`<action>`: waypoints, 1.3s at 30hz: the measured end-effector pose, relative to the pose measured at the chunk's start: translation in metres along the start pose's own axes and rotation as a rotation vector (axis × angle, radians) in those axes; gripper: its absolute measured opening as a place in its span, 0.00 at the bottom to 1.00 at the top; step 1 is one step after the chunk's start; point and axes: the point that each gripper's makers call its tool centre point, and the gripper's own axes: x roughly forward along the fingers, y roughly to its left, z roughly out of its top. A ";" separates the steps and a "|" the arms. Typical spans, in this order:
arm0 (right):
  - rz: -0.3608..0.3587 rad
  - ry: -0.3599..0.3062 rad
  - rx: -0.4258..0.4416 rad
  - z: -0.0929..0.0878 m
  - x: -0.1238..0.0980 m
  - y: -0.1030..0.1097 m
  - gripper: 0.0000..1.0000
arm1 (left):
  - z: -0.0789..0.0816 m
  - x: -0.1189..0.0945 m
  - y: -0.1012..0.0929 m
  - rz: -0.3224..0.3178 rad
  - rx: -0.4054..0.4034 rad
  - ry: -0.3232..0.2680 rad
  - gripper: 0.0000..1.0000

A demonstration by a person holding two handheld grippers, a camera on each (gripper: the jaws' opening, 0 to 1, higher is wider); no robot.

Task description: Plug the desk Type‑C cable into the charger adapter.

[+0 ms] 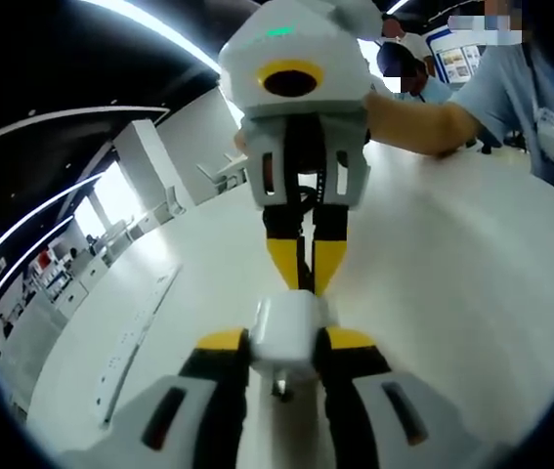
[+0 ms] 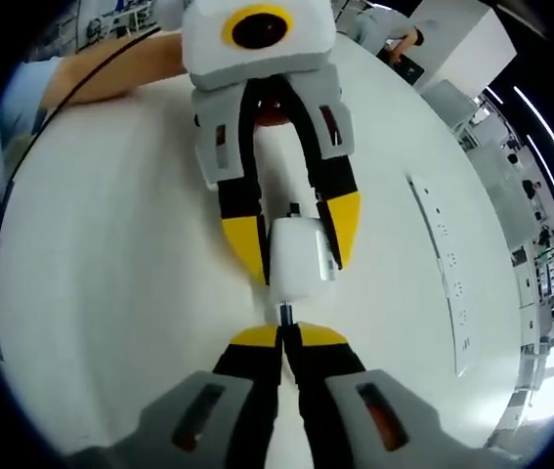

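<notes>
The white charger adapter [image 1: 286, 334] sits between the yellow-tipped jaws of my left gripper [image 1: 284, 344], which is shut on it. In the right gripper view the same adapter [image 2: 298, 256] hangs over the white table, held by the left gripper [image 2: 292, 244] coming from the top. My right gripper [image 2: 283, 337] is shut on the Type-C cable's small plug [image 2: 284, 314]. The plug's metal tip meets the adapter's near end, and how deep it sits is hidden. In the left gripper view the right gripper [image 1: 303, 272] faces me, with the thin dark cable [image 1: 303, 220] running up between its fingers.
A white table [image 2: 110, 254] lies under both grippers. A long white power strip [image 2: 445, 283] lies on it to one side, also seen as the power strip [image 1: 135, 342]. A person's forearm [image 1: 423, 122] rests on the table behind the right gripper. Shelves and other people stand far off.
</notes>
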 end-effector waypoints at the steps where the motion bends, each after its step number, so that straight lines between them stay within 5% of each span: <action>1: -0.001 0.000 -0.001 0.000 0.000 0.000 0.06 | 0.000 0.000 0.000 0.000 0.002 0.001 0.29; 11: -0.048 -0.063 -0.093 0.003 0.006 -0.003 0.12 | 0.002 0.002 -0.002 -0.014 0.010 -0.014 0.30; 20: -0.022 -0.079 -0.108 -0.010 -0.004 -0.011 0.22 | 0.002 0.003 0.003 -0.014 -0.001 -0.024 0.30; 25: -0.004 -0.118 -0.072 -0.012 -0.010 -0.015 0.20 | 0.001 0.002 0.003 -0.013 -0.006 -0.023 0.30; 39: 0.013 -0.077 -0.074 -0.028 -0.010 -0.013 0.16 | 0.001 0.000 0.004 -0.010 -0.007 -0.027 0.30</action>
